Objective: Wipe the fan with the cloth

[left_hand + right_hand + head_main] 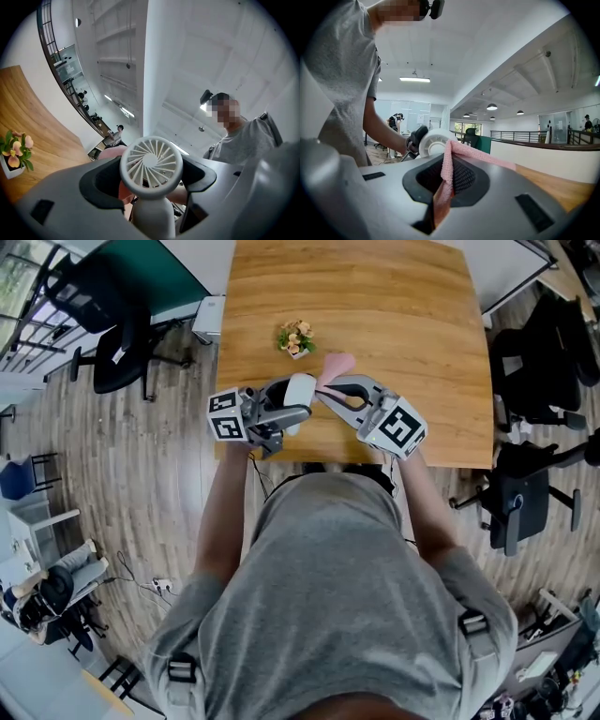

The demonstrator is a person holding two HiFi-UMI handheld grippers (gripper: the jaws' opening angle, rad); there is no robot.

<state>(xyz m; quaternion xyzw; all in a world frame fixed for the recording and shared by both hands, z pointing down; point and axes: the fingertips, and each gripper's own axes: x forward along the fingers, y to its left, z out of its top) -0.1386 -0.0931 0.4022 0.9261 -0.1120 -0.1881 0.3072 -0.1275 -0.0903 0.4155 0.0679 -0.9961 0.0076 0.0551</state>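
Wiping step. My left gripper (151, 183) is clamped on the white handheld fan (150, 161), which is held over the near edge of the wooden table (394, 324), at 6 o'clock from the flower pot (296, 337). My right gripper (440, 190) pinches the pink cloth (457, 151), which sits at the fan's 1 o'clock by its rim; I cannot tell whether they touch. For a good wipe, I judge I should brace the fan and sweep the cloth's free fold across the grille with light pressure.

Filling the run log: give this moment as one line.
left claw: shut on fan handle | right claw: shut on pink cloth | wipe: pink cloth by fan head
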